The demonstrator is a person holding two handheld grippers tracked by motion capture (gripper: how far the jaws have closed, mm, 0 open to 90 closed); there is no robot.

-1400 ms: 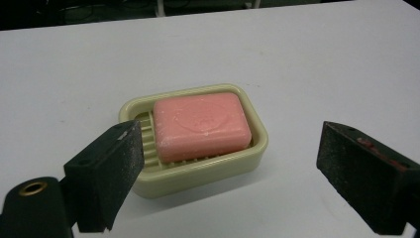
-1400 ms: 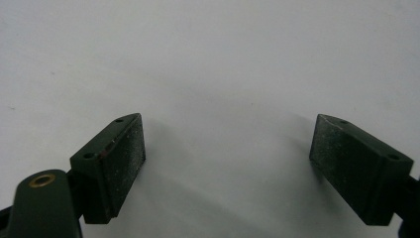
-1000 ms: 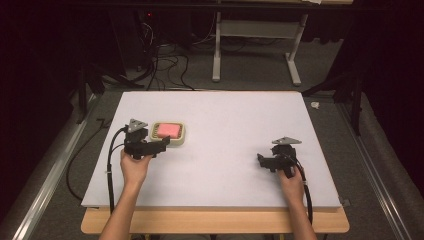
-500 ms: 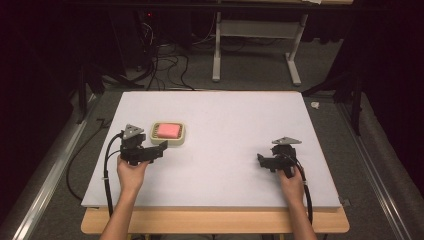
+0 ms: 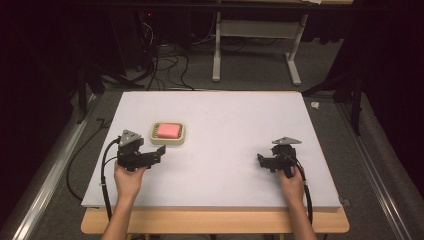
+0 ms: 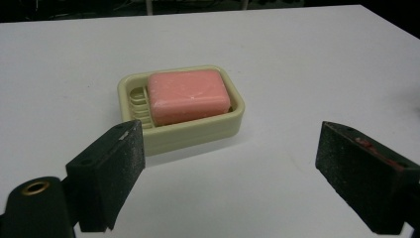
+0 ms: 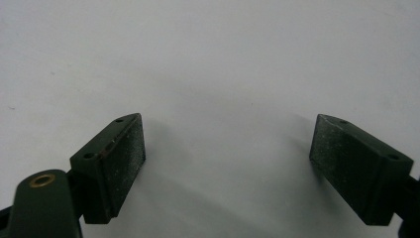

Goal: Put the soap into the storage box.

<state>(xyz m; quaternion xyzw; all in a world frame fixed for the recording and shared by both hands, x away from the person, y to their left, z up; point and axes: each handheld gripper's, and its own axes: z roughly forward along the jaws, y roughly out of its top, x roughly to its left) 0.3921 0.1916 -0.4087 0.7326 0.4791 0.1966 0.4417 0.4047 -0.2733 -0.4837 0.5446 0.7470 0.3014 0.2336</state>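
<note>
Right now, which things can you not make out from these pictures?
- Underside of the pink soap: hidden in the left gripper view by the cream soap dish it lies in.
- Dish ribs: mostly covered by the soap.
- Left tool: its jaw gap is too small to judge in the high view.
- Right tool: what lies ahead of it is cut off by the top edge of the right gripper view.

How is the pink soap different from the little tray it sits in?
The soap is pink and a solid block; the soap dish is pale cream and hollow, with raised ribs showing at one end. The soap is smaller and lies inside the soap dish, which is wider and wraps around it with a rim. Both are rounded rectangles and sit on the white table, just ahead of the open left gripper.
</note>
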